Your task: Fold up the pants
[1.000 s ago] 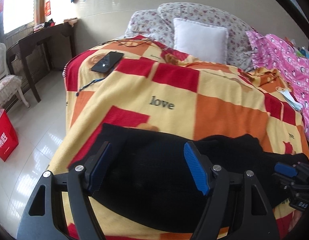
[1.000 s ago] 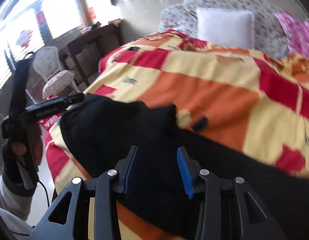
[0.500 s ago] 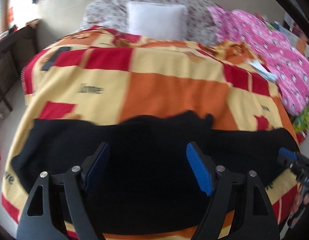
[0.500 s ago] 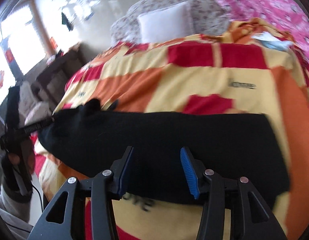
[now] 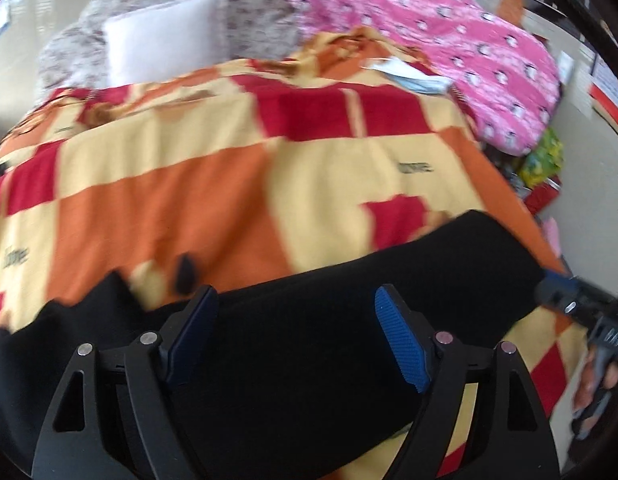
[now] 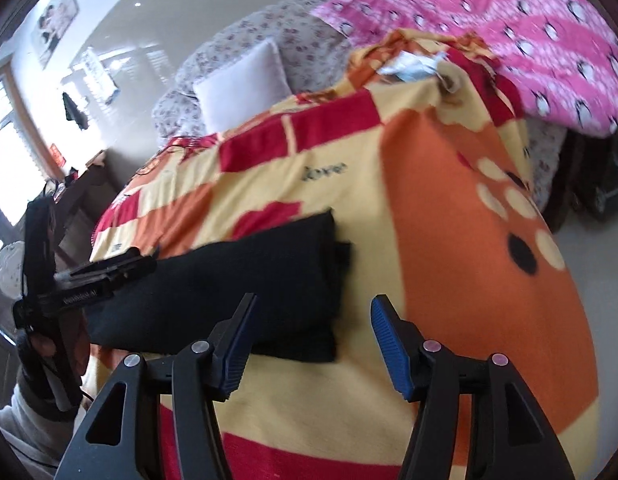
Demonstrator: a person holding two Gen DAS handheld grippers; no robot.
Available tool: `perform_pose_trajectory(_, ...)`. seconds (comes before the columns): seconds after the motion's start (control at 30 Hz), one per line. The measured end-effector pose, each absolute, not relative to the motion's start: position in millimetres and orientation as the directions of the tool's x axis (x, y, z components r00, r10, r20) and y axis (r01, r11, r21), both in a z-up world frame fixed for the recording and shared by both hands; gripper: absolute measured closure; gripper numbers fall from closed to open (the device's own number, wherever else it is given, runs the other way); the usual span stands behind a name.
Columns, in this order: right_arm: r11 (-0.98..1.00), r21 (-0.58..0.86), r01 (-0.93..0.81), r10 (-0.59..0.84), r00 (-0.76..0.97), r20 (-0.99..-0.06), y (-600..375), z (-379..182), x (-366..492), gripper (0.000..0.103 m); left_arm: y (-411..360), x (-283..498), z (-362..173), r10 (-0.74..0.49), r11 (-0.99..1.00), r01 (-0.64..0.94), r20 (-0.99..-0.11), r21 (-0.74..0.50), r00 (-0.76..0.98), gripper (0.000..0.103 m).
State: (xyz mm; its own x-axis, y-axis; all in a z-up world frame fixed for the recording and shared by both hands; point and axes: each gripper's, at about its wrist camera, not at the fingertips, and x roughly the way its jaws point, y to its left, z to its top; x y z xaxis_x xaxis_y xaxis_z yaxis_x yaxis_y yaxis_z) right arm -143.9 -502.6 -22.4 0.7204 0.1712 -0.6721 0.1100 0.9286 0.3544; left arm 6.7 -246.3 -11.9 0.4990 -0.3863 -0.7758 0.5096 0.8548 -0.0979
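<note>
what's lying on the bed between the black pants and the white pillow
Only the checkered blanket covers that stretch between the black pants and the white pillow; nothing else rests there, as the right wrist view shows.

Bright window daylight; motion blur; fisheye edges.

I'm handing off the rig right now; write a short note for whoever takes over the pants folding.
Left gripper: jaws opening, nothing pinched, above the black pants.
Right gripper: jaws opening, empty, by the pants' right end.
Pants lie as a long folded band across the near edge of the checkered blanket.
Done: lengthwise fold, it seems.
Left: probably fold end to end, then smooth.
</note>
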Motion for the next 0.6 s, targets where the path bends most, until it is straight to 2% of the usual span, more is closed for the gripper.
perform_pose_trajectory(0.2, 0.870, 0.486, 0.076, 0.289, 0.720, -0.630, -504.8, -39.3, -147.7, 0.042, -313.2, 20.2, -13.2, -0.477, 0.765, 0.628, -0.783, -0.145, 0.399, 0.020)
perform_pose_trajectory(0.4, 0.850, 0.523, 0.068, 0.320, 0.721, -0.614, -497.8, -48.5, -143.4, 0.040, -351.6, 32.1, -25.7, -0.480, 0.726, 0.672, -0.809, -0.147, 0.341, 0.020)
perform_pose_trajectory(0.6, 0.837, 0.545, 0.050, 0.337, 0.737, -0.586, -493.5, -51.0, -139.4, 0.037, -376.9, 37.8, -34.1, -0.507, 0.664, 0.718, -0.831, -0.208, 0.228, 0.020)
